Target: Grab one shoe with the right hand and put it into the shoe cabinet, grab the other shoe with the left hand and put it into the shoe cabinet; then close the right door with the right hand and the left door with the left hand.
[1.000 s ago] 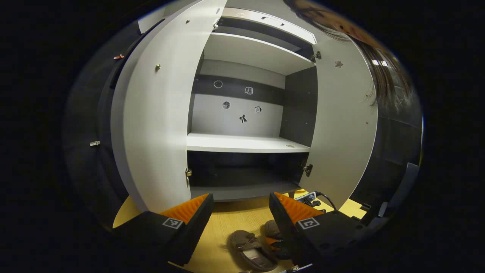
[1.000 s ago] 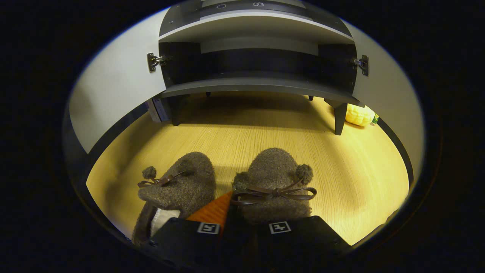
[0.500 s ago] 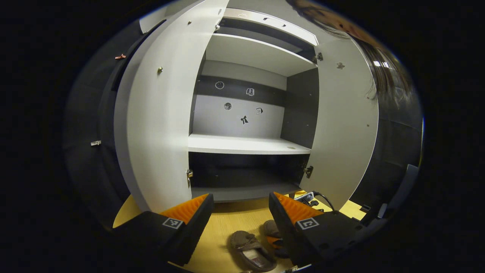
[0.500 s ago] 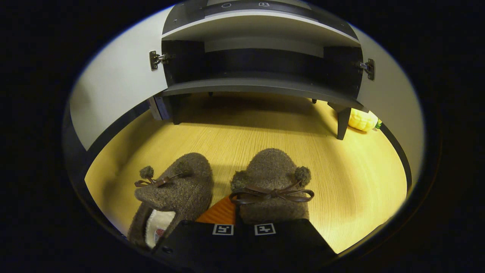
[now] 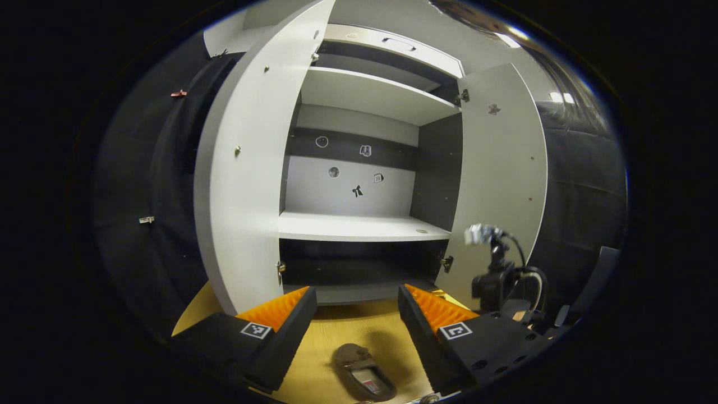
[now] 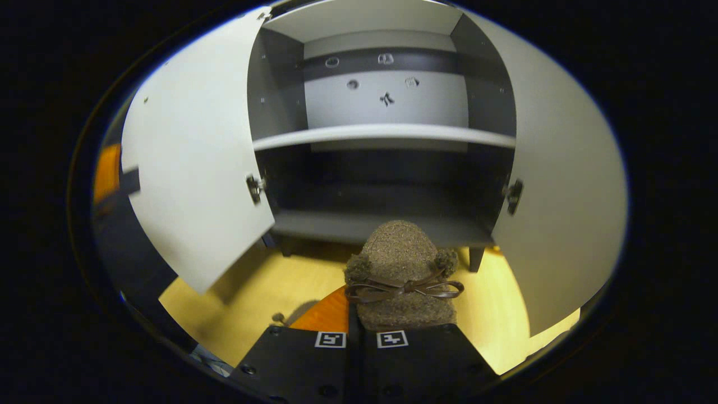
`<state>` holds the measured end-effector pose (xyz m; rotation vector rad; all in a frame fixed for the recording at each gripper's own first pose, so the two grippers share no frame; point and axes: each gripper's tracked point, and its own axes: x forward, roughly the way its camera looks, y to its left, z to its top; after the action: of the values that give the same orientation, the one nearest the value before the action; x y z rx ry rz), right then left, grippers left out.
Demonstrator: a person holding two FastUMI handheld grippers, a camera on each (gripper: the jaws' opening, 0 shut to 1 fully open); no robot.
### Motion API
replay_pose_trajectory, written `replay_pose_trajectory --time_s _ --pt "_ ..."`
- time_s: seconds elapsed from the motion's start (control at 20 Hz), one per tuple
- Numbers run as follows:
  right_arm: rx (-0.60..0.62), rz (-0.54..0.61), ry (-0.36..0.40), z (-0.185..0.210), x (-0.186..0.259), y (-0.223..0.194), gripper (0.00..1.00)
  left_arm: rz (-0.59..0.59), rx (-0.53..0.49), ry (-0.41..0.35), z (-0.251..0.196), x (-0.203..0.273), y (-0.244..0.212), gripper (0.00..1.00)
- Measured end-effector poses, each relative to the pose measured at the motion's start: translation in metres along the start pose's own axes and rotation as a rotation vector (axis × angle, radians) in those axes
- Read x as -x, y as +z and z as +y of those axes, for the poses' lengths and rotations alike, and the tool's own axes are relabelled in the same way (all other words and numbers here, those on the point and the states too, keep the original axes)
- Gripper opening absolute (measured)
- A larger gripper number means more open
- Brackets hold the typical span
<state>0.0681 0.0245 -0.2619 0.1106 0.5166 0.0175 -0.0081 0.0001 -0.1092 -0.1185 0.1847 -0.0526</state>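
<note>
Holding one shoe (image 6: 399, 269) off the floor (image 6: 247, 292), toe toward the open cabinet (image 6: 387, 132).
Right gripper (image 6: 354, 314) clamps its side; left gripper (image 5: 357, 306) gapes above the other shoe (image 5: 362, 379).

1. A fuzzy brown shoe (image 6: 401, 264) with a thin dark bow and two pompoms is hanging above the wooden floor, toe pointing toward the cabinet's lowest shelf, its heel end lying between the closed fingers of the right gripper (image 6: 354, 331).
2. The matching shoe (image 5: 360, 376) is lying on the wooden floor in front of the cabinet, its pale insole facing up.
3. The shoe cabinet (image 5: 364, 224) is standing with its pale shelves bare and small stickers dotting its back panel.
4. Its left door (image 5: 241, 185) and right door (image 5: 499, 179) are both standing wide open, their pale inner faces turned outward.
</note>
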Motion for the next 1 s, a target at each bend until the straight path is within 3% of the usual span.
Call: replay_pose_trajectory --time_s 0.3,0.5,0.8,1.0 --pt "0.055 -0.207 -0.037 -0.015 0.014 0.127 0.05 -0.013 0.003 0.002 -0.012 0.028 0.011 0.93" --pt "0.077 -0.286 -0.057 -0.024 0.009 0.197 0.05 -0.036 0.026 -0.018 -0.022 0.035 0.023 0.93" --pt "0.065 -0.34 -0.097 -0.041 -0.028 0.277 0.05 -0.057 0.032 -0.01 -0.019 0.044 0.034 0.93" --pt "0.023 -0.294 -0.087 -0.046 -0.075 0.303 0.05 -0.063 0.05 0.017 -0.005 0.048 0.038 0.93"
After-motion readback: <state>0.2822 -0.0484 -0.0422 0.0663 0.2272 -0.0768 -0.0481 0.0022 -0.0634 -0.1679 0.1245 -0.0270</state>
